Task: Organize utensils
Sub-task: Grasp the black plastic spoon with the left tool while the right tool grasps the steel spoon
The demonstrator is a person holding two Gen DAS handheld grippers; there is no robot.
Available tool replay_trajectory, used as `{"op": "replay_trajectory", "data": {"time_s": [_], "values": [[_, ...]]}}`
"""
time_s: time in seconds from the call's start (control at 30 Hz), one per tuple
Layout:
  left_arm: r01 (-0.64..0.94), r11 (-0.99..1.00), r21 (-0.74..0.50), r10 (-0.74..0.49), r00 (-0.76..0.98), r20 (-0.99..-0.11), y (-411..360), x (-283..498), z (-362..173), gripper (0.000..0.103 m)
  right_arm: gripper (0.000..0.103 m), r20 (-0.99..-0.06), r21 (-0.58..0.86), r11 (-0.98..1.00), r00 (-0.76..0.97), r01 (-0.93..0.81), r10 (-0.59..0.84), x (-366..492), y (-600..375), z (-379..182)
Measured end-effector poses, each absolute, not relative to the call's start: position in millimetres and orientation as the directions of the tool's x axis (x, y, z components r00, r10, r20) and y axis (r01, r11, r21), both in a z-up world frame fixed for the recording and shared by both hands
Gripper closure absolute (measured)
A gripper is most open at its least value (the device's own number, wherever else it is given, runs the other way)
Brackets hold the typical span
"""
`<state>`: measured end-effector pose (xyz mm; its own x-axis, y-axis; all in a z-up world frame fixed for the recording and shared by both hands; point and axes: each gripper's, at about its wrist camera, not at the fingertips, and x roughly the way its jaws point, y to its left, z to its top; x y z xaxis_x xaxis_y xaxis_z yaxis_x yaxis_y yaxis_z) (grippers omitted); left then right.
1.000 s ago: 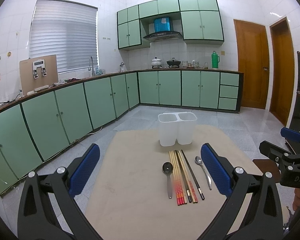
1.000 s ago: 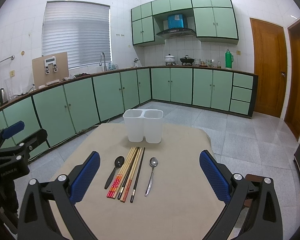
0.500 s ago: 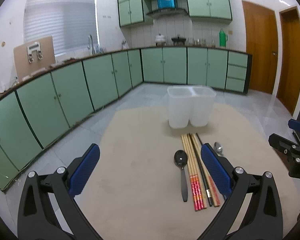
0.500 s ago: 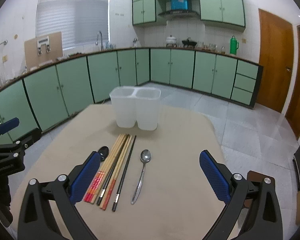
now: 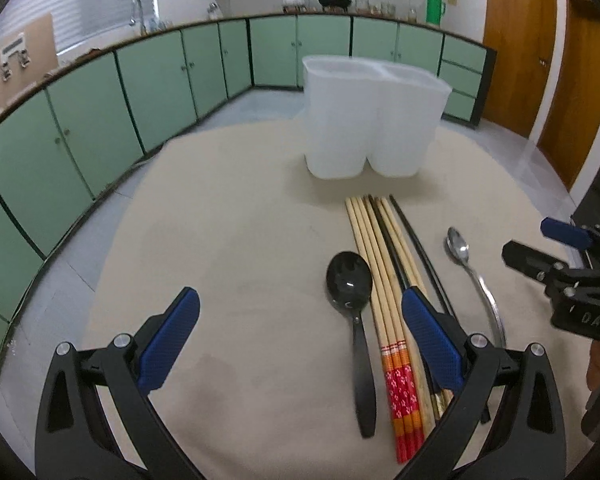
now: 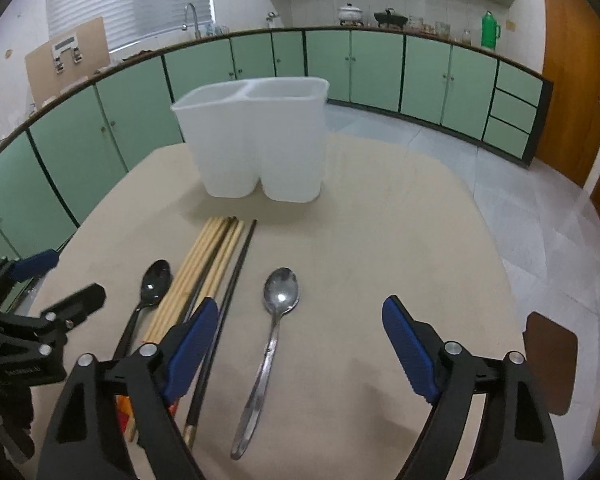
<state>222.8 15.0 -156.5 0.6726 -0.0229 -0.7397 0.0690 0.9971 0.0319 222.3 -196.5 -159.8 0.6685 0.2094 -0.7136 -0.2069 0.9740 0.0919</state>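
A white two-compartment holder [image 5: 372,120] [image 6: 256,140] stands empty at the far side of the beige table. In front of it lie a black spoon [image 5: 350,288] [image 6: 154,280], a bundle of wooden and black chopsticks [image 5: 384,264] [image 6: 204,272] and a metal spoon [image 5: 458,246] [image 6: 278,300]. My left gripper [image 5: 300,344] is open and empty, low over the table just left of the black spoon. My right gripper [image 6: 300,344] is open and empty, its jaws standing either side of the metal spoon's handle.
The round beige table [image 5: 228,240] [image 6: 400,240] drops off to a tiled floor on all sides. Green kitchen cabinets [image 5: 100,112] run along the left and back. Wooden doors [image 5: 512,48] stand at the right. A brown stool [image 6: 548,360] sits by the table's right edge.
Both grippers have moved forward and down toward the table. The utensils and holder now appear much closer. Nothing on the table has moved.
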Motion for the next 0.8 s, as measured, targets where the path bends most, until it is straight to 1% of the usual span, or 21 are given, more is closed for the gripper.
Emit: {"op": "replay_trajectory", "data": {"time_s": [0.23,0.43,0.53,0.8], "values": [[0.077,0.995,0.071,0.010,0.604,-0.797,12,234,-187,0.005,0.020,-0.721,0.091,0.975,0.662,-0.202,0.205,226,-200,-166],[0.080,0.992,0.097,0.035,0.572,-0.819,9,242,-200,0.005,0.020,-0.723,0.093,0.973,0.658,-0.211,0.212,229,-196,-168],[0.074,0.993,0.089,0.031,0.571,-0.821,11,243,-200,0.005,0.020,-0.725,0.090,0.973,0.655,-0.214,0.211,231,-195,-169],[0.019,0.995,0.102,0.073,0.570,-0.818,24,249,-199,0.004,0.020,-0.739,0.077,0.973,0.643,-0.218,0.203,235,-190,-174]]}}
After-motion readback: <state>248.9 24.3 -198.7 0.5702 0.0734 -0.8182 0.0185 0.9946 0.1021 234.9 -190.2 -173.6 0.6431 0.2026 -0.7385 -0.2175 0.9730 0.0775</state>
